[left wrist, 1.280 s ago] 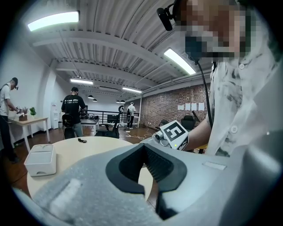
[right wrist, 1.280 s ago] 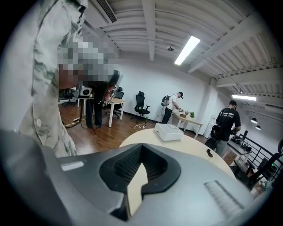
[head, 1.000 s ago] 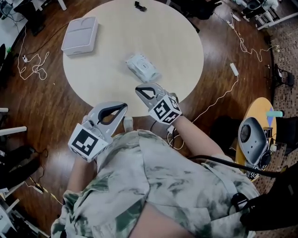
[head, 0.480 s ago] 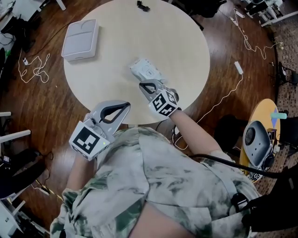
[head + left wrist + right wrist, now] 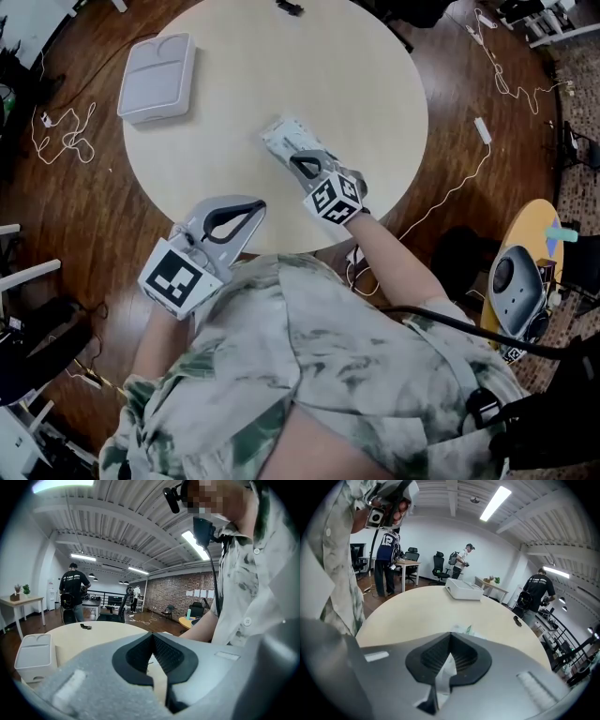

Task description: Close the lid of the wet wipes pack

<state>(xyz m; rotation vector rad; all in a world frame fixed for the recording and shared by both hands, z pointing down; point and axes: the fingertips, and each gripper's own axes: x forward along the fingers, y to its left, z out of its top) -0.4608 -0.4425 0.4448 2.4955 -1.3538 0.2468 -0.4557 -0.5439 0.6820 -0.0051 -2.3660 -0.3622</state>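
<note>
The white wet wipes pack (image 5: 289,138) lies on the round beige table (image 5: 356,84), a little right of centre. My right gripper (image 5: 299,160) is shut, and its tips sit at the pack's near end; whether they touch it I cannot tell. In the right gripper view the pack (image 5: 465,630) peeks out just beyond the closed tips (image 5: 451,634), and a white part of it shows through the opening below them. The lid's position is hidden by the gripper. My left gripper (image 5: 257,204) hangs shut and empty at the table's near edge, also shut in its own view (image 5: 152,635).
A white lidded box (image 5: 157,66) stands at the table's far left, visible too from the left gripper (image 5: 33,654). A small black object (image 5: 288,7) lies at the far edge. Cables run over the wooden floor (image 5: 469,141). People stand at desks in the background.
My right gripper has moved forward from the table's near edge up to the wipes pack. The left gripper has stayed about where it was.
</note>
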